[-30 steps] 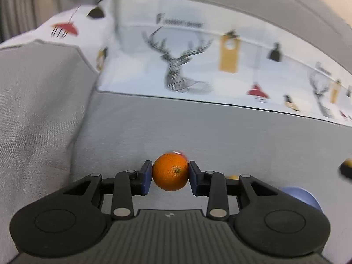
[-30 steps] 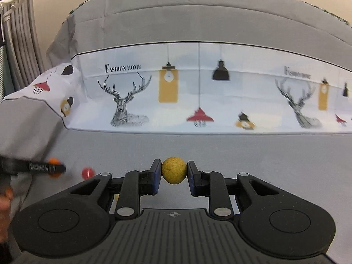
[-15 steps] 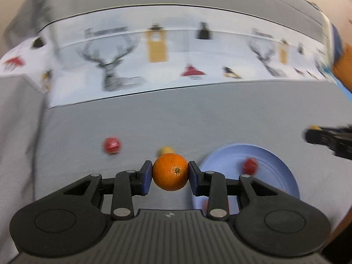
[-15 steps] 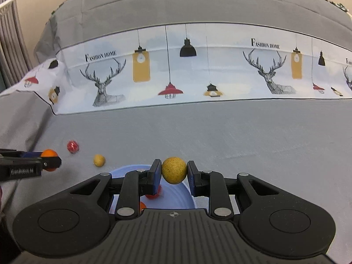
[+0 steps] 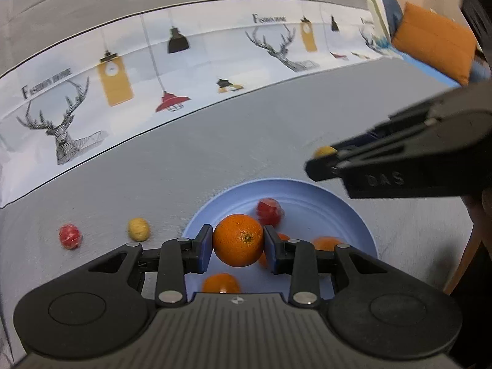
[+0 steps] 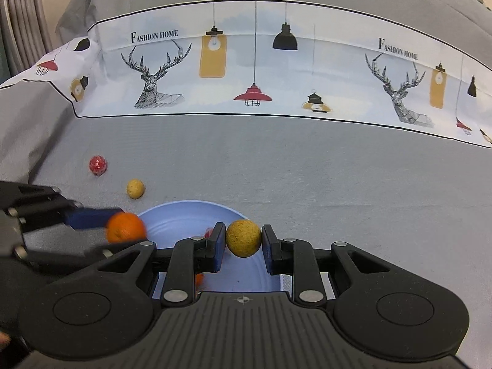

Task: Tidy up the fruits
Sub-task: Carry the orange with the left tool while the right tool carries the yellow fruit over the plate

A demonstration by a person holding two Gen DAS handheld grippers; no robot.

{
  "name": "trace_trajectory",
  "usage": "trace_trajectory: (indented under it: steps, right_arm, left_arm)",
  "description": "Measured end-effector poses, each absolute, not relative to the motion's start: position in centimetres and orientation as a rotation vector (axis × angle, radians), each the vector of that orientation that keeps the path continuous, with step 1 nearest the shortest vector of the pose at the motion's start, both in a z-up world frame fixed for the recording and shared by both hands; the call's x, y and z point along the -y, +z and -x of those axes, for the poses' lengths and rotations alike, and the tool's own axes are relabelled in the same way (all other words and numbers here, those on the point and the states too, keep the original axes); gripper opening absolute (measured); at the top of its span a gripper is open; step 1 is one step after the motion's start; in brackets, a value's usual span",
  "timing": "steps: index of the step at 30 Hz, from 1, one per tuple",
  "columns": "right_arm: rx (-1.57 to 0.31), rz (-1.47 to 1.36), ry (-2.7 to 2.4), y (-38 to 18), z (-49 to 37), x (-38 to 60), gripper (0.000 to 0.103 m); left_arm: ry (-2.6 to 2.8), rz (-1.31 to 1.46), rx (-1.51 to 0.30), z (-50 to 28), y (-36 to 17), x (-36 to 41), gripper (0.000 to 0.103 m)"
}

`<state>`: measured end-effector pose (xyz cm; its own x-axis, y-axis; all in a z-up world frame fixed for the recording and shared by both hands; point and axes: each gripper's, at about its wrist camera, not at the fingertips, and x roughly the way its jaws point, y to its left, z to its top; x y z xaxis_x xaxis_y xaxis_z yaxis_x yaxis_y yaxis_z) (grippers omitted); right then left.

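Above the round blue plate point(image 5: 353, 212), left gripper point(image 5: 238, 244) clamps a round orange point(image 5: 238, 240), right gripper point(image 6: 243, 243) a yellow-brown ball fruit point(image 6: 243, 238), both poised for dropping in.

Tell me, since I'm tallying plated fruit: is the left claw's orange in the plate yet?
Not yet. The orange is clamped in the left claw, above the blue plate.

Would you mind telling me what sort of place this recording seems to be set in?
Probably a home room: a surface draped in grey cloth with a deer-and-lamp "Fashion Home" print, an orange cushion, and a blue plate of fruit.
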<state>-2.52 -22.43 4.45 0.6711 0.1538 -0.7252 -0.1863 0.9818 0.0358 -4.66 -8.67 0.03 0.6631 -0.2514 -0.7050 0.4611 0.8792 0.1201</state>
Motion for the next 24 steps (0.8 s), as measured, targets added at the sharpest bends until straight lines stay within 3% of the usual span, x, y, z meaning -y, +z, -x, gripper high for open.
trace_trajectory:
  steps: [24]
  right_arm:
    - [-0.841,0.079,0.198,3.59,1.95,21.96,0.026]
  left_arm:
    - [-0.383,-0.346,-0.757,4.53,-0.65,9.65,0.038]
